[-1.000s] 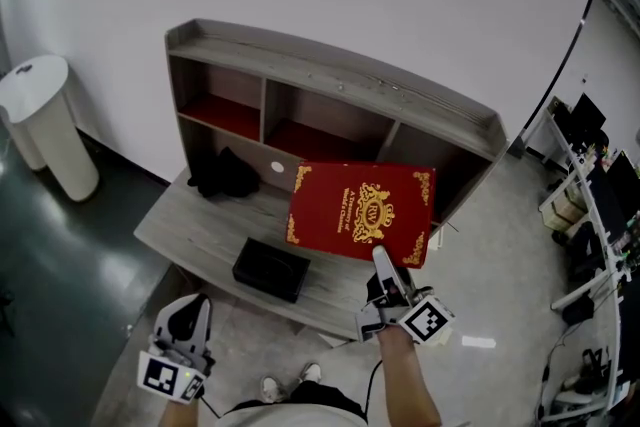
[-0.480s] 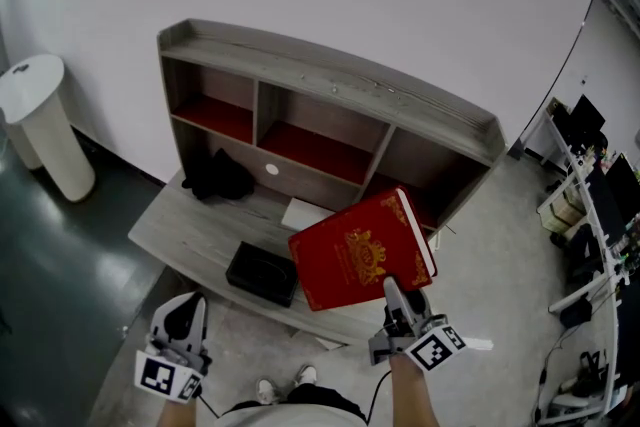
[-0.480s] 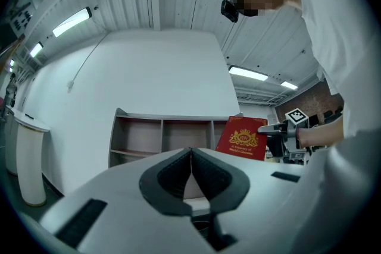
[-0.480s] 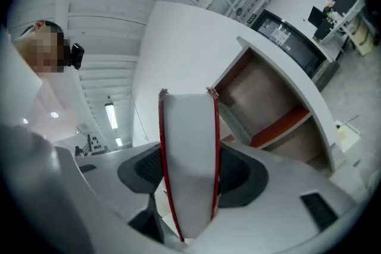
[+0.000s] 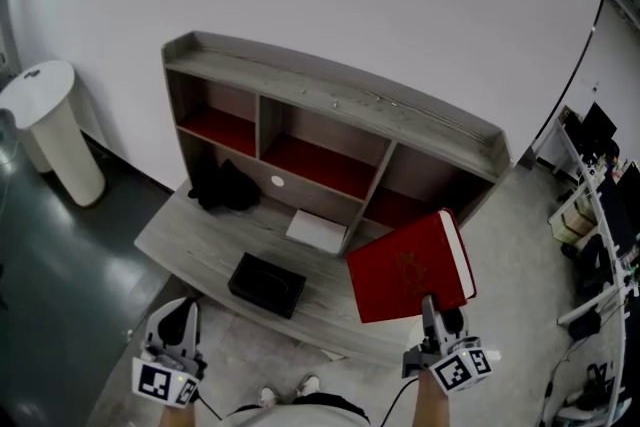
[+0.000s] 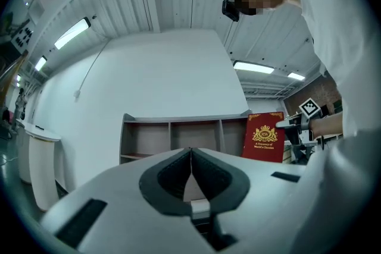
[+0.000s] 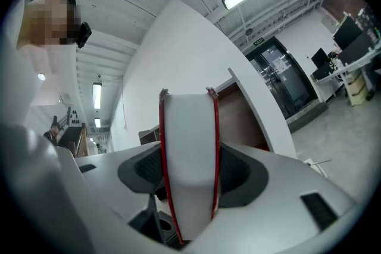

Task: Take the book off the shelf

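A thick red book (image 5: pixel 408 266) with gold print hangs in front of the grey shelf unit (image 5: pixel 335 102), off its right end and clear of its compartments. My right gripper (image 5: pixel 432 307) is shut on the book's lower edge; in the right gripper view the white page block (image 7: pixel 189 151) fills the gap between the jaws. The left gripper (image 5: pixel 181 311) hangs low at the left, shut and holding nothing, its pads meeting in a line (image 6: pixel 190 159). In the left gripper view the book's cover (image 6: pixel 265 137) stands upright at the right of the shelf unit (image 6: pixel 178 128).
The shelf unit stands on a grey desk (image 5: pixel 195 243). On the desk lie a black box (image 5: pixel 267 283), a black cloth (image 5: pixel 222 185) and a white sheet (image 5: pixel 316 230). A white cylindrical bin (image 5: pixel 48 127) stands at the left, office desks (image 5: pixel 600 205) at the right.
The right gripper has carried the book down and to the right, away from the shelf and nearer me. The book now shows its edge more. The left gripper has stayed low.
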The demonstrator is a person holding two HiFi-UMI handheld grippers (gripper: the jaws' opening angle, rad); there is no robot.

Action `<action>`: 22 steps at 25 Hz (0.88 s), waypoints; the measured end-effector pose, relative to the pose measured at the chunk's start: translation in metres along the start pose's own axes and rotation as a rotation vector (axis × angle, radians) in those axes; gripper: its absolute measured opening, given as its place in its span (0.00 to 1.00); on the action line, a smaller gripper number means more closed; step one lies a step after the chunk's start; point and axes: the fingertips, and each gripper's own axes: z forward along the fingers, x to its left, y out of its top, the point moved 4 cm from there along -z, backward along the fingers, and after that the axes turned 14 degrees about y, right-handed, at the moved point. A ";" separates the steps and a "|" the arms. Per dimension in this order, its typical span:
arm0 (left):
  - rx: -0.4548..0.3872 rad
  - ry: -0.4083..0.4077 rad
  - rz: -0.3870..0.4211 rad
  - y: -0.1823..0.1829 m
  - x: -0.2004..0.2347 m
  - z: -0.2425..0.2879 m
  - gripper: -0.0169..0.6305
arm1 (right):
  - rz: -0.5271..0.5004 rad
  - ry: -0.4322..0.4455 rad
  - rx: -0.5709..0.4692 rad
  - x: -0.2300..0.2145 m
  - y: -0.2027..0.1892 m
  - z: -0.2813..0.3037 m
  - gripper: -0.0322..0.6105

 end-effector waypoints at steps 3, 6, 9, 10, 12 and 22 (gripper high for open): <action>0.004 0.022 0.023 0.004 0.004 -0.002 0.06 | -0.049 -0.010 0.016 -0.006 0.009 0.000 0.45; 0.035 0.040 0.031 -0.001 0.007 -0.004 0.06 | -0.075 -0.011 0.027 -0.010 0.012 0.002 0.45; 0.041 0.051 0.033 -0.005 0.006 -0.003 0.06 | -0.086 -0.010 0.032 -0.012 0.012 0.006 0.45; 0.036 0.050 0.030 -0.004 0.004 -0.001 0.06 | -0.085 -0.009 0.031 -0.013 0.011 0.007 0.45; 0.029 0.046 0.025 -0.002 0.000 0.003 0.06 | -0.078 -0.004 0.031 -0.014 0.010 0.008 0.45; 0.029 0.037 0.039 0.001 -0.012 0.012 0.06 | -0.052 0.045 0.039 -0.011 0.003 0.021 0.45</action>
